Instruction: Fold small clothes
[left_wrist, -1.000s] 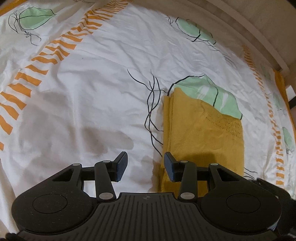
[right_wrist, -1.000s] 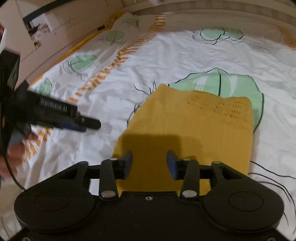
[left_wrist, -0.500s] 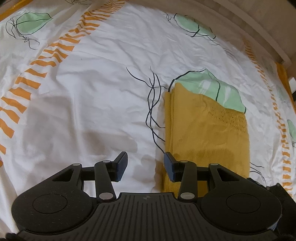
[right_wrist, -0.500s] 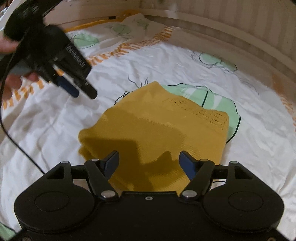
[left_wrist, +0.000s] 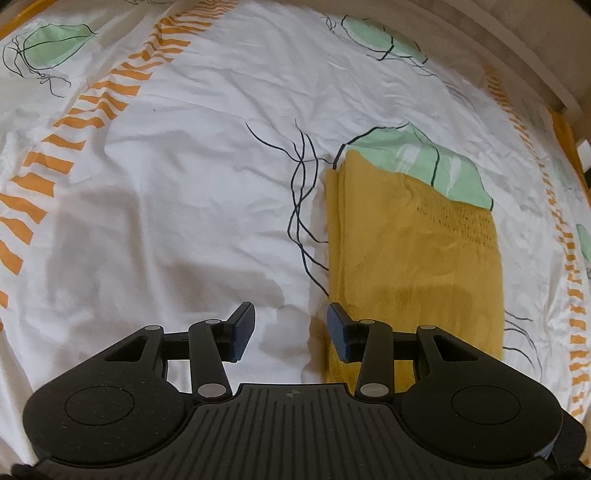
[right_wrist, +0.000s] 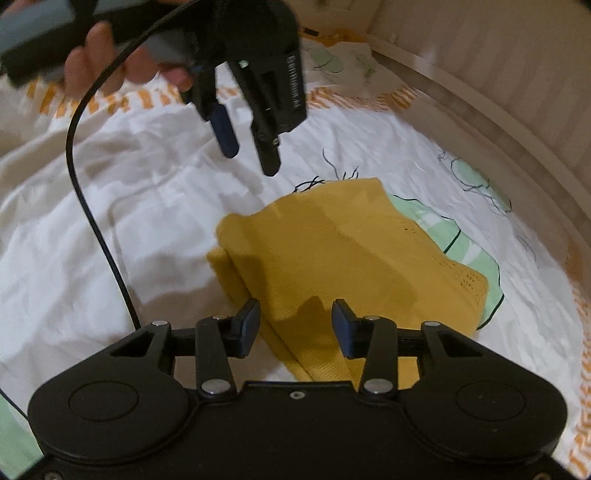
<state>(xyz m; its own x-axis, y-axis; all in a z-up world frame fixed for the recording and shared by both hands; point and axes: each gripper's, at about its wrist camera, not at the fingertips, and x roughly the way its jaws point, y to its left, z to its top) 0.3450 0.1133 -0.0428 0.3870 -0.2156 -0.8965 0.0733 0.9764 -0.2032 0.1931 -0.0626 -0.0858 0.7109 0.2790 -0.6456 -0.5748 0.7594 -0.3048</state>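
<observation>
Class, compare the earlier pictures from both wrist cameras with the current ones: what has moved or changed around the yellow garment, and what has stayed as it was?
The right gripper has swung round to the yellow garment's corner; its jaws widened, then have just been closing, nothing clamped between them yet. In its view the left gripper now hangs above the cloth. Unchanged: the garment lies folded on the patterned sheet, and the left gripper's jaws stand open and empty.

A bed carries everything — its white sheet (left_wrist: 177, 192) is creased and printed with pale green leaves, thin black lines and orange dashed bands. A folded mustard-yellow garment (left_wrist: 413, 258) lies flat on it, right of centre, its far edge overlapping a green leaf. A pale bed frame (right_wrist: 491, 107) borders the far side.
</observation>
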